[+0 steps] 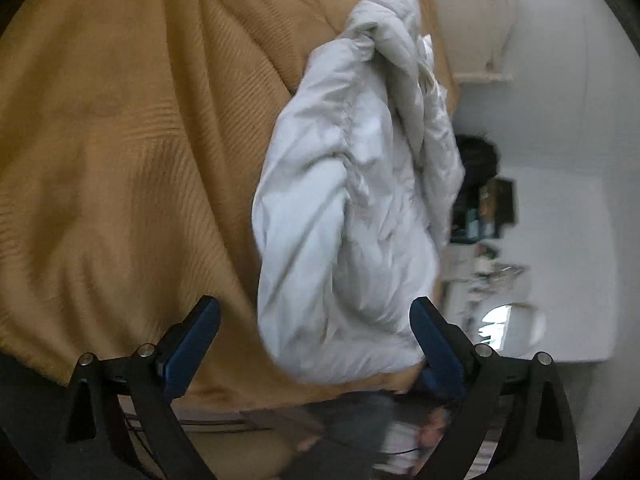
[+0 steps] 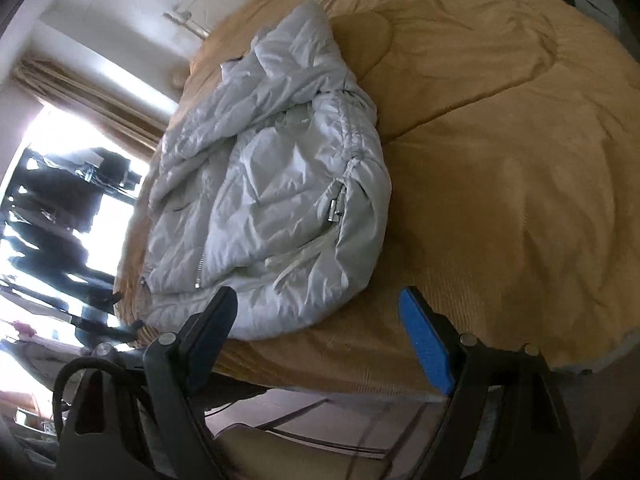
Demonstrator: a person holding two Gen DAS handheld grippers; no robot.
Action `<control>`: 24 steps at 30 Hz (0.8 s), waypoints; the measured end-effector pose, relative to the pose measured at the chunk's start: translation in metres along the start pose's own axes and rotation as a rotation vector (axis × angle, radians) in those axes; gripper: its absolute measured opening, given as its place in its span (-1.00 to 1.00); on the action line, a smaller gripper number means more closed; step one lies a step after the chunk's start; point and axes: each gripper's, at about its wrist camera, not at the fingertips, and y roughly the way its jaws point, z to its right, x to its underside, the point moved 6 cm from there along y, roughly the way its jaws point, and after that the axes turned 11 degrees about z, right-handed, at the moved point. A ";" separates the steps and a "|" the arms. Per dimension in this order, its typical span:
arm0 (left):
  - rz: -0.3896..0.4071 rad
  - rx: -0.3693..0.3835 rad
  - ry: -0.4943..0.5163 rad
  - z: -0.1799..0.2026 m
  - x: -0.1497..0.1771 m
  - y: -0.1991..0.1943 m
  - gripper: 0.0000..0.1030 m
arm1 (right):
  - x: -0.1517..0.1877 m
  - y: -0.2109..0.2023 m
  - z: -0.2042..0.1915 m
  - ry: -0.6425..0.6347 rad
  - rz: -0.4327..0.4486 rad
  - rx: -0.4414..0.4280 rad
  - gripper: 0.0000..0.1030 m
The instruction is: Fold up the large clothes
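A pale grey puffer jacket (image 1: 352, 208) lies bunched on a tan bedspread (image 1: 120, 160). In the left wrist view my left gripper (image 1: 316, 312) is open, its blue-padded fingers spread either side of the jacket's near end without pressing on it. The right wrist view shows the same jacket (image 2: 272, 200) with its zip and pocket facing up, near the bed's left edge. My right gripper (image 2: 320, 312) stands open above the jacket's near hem and the tan bedspread (image 2: 500, 200), nothing between its fingers.
The bed's near edge drops to a floor with a beige cushion (image 2: 288, 460). A bright window with brown curtains (image 2: 92, 96) and dark clothes on a rack (image 2: 60, 208) lie past the bed's left side. White walls and a cluttered shelf (image 1: 484, 208) stand beyond the jacket.
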 end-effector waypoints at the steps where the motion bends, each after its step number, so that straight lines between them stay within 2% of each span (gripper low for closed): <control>1: 0.003 0.013 -0.031 -0.003 -0.004 0.004 0.86 | 0.000 -0.004 -0.002 -0.004 0.011 -0.003 0.61; 3: 0.027 0.069 -0.069 0.002 -0.016 0.008 0.86 | 0.001 -0.017 -0.001 -0.025 0.030 0.011 0.61; 5: 0.039 0.088 -0.081 0.009 -0.027 0.013 0.86 | -0.001 -0.025 -0.001 -0.038 0.044 0.033 0.61; 10: -0.033 0.093 -0.077 0.026 -0.035 0.037 0.88 | -0.007 -0.022 0.024 -0.010 0.045 0.147 0.61; 12: -0.051 0.091 -0.064 0.033 -0.035 0.044 0.88 | -0.012 -0.011 0.040 0.056 0.032 0.152 0.61; 17: -0.086 0.140 -0.059 0.046 -0.028 0.052 0.88 | -0.015 0.032 0.067 0.311 -0.045 -0.006 0.61; 21: -0.095 0.154 -0.077 0.041 -0.027 0.054 0.86 | -0.022 0.064 0.074 0.425 -0.062 -0.088 0.61; 24: -0.088 0.187 -0.133 0.037 -0.032 0.050 0.86 | -0.032 0.082 0.065 0.462 -0.068 -0.166 0.61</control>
